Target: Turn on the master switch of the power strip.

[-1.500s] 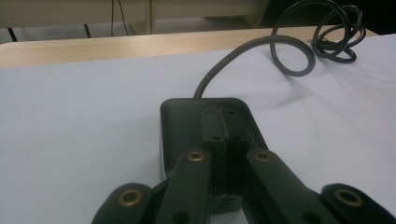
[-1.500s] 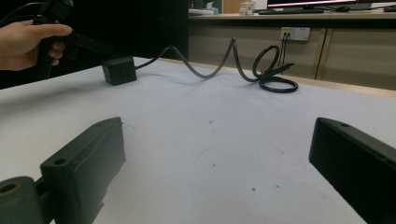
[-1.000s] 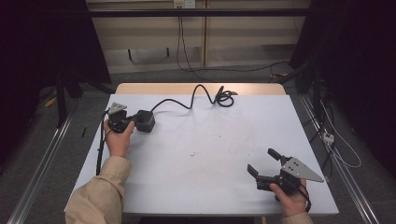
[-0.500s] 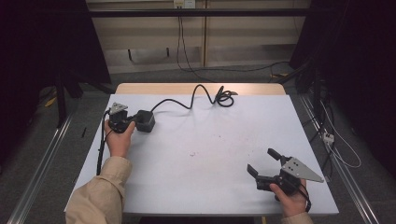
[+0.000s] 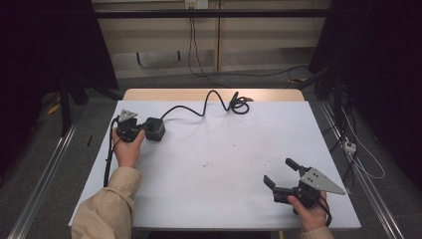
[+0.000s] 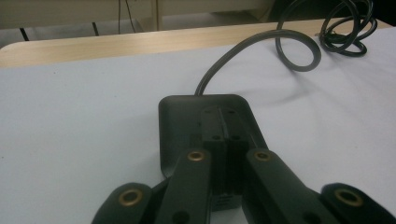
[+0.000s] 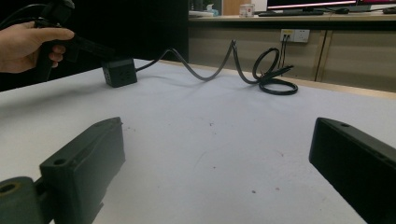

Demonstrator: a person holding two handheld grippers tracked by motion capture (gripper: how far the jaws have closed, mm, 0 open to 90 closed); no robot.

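Small black plastic power cube (image 5: 155,129) with stiff black cable (image 5: 209,102): probably light, rigid, slick. Left gripper (image 6: 227,161) jaws pressed together atop cube; right gripper (image 5: 281,177) jaws spread, far from cube. Best gripped across flat sides.

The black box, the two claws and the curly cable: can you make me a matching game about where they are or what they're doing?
Things:
1. black box
2. left claw
3. right claw
4. coiled cable end

States:
A. open, holding nothing, near table edge
B. looped up at the far table edge
C. closed, with its tips over the box
D. sits on the white table, cable coming out of its back

Pairs: 1-D, 2-C, 3-A, 4-B
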